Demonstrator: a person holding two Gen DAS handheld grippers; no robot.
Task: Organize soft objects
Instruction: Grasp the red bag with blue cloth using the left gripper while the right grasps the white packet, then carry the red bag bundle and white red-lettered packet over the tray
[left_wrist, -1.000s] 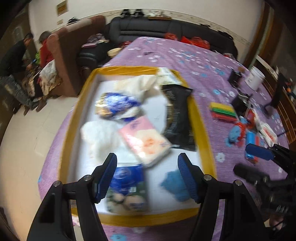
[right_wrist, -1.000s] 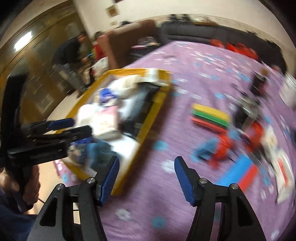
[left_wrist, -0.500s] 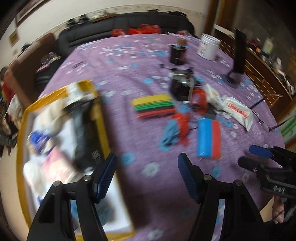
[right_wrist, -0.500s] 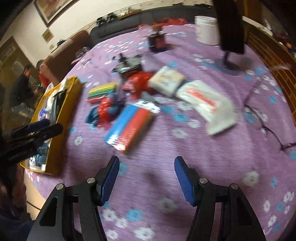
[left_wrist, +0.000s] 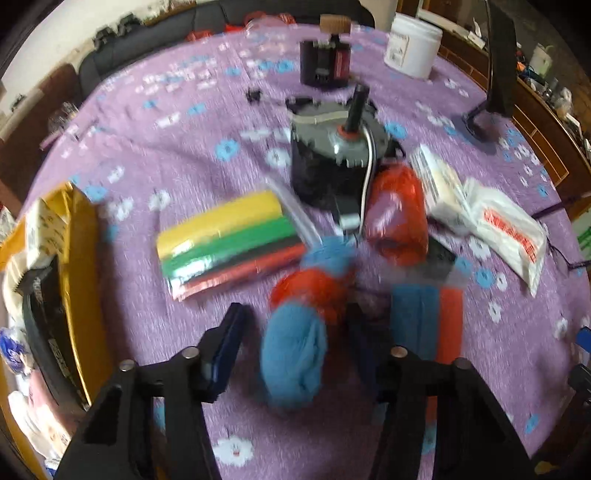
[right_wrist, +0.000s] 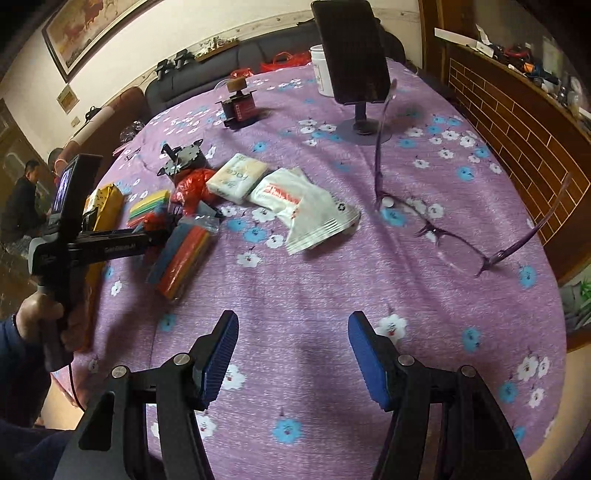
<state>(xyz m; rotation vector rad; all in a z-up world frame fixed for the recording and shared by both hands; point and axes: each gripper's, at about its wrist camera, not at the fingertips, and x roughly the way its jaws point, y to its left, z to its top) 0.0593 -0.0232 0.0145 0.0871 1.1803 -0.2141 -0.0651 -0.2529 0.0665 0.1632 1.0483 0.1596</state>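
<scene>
Left gripper (left_wrist: 295, 347): shifted from yellow tray (left_wrist: 79, 258) to blue-and-red plush (left_wrist: 299, 332) beside it; jaws closing around plush, not yet pressed.
Right gripper (right_wrist: 290, 354): wide, nothing held.
Meaning: next pickup is begun.

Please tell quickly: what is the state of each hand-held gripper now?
Left hand-held gripper: closing around the blue and red plush toy.
Right hand-held gripper: open, empty.

A dark sofa (right_wrist: 236, 59) lines the pale wall under a framed painting (right_wrist: 92, 26) (brick-patterned wood panelling (right_wrist: 517, 122) at right)

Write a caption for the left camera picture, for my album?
Left gripper closing around a blue and red fluffy toy on the purple tablecloth.
</scene>
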